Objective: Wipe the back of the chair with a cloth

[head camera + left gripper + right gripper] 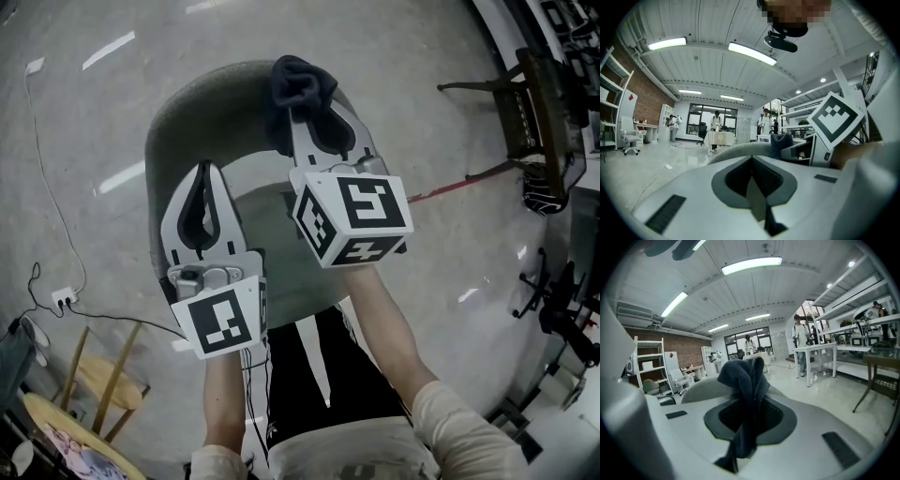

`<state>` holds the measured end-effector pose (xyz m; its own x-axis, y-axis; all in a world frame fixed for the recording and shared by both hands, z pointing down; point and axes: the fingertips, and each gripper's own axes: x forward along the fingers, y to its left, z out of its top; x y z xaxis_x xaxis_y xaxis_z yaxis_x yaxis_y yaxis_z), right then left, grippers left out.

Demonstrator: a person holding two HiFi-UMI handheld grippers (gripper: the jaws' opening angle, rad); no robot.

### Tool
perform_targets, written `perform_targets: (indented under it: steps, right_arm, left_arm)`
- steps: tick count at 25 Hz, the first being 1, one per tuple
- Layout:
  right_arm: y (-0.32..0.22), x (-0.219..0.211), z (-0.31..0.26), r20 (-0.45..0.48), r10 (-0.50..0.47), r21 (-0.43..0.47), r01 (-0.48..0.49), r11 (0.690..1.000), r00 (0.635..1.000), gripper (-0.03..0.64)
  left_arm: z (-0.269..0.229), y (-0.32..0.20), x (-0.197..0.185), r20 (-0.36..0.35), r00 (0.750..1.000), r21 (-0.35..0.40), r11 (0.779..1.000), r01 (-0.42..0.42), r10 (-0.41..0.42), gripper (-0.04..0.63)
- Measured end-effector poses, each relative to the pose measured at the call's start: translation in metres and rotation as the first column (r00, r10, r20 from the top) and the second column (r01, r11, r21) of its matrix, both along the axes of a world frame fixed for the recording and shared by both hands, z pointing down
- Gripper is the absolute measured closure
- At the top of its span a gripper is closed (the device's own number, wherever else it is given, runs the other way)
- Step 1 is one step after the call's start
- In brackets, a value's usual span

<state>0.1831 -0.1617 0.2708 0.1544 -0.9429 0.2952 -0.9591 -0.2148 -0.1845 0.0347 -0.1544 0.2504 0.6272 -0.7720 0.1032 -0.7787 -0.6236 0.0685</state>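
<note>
Seen from above in the head view, the chair's curved grey-green back (178, 112) arcs in front of me around the seat (272, 244). My right gripper (314, 108) is shut on a dark blue cloth (298, 82), which bunches over the top edge of the chair back. In the right gripper view the cloth (743, 376) hangs between the jaws, with the chair back (701, 387) just behind it. My left gripper (204, 169) is shut and holds nothing, its tip close to the left part of the back. From the left gripper view the chair back (736, 151) lies just beyond my left gripper (751, 158).
A power strip with its cable (64, 298) lies on the floor at left, near a wooden stool (103, 375). A dark wooden chair (534, 112) and a black office chair (562, 309) stand at right. People stand far off by a table (717, 138).
</note>
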Motion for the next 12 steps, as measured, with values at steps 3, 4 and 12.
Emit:
perform_targets:
  steps: [3, 4, 12]
  right_arm:
    - [0.011, 0.015, 0.002, -0.003, 0.039, -0.009, -0.039, 0.999, 0.999, 0.558]
    - [0.014, 0.019, 0.003, -0.003, 0.049, -0.011, -0.049, 0.999, 0.999, 0.558]
    - [0.032, 0.039, 0.007, 0.002, 0.1, -0.018, -0.1, 0.995, 0.995, 0.558]
  left_arm:
    - [0.0, 0.004, 0.011, -0.006, 1.0, -0.003, 1.0, -0.021, 0.021, 0.58]
    - [0.001, 0.005, 0.014, -0.006, 1.0, -0.001, 1.0, -0.028, 0.028, 0.58]
    - [0.005, 0.015, 0.025, -0.001, 0.998, 0.002, 0.998, -0.056, 0.056, 0.58]
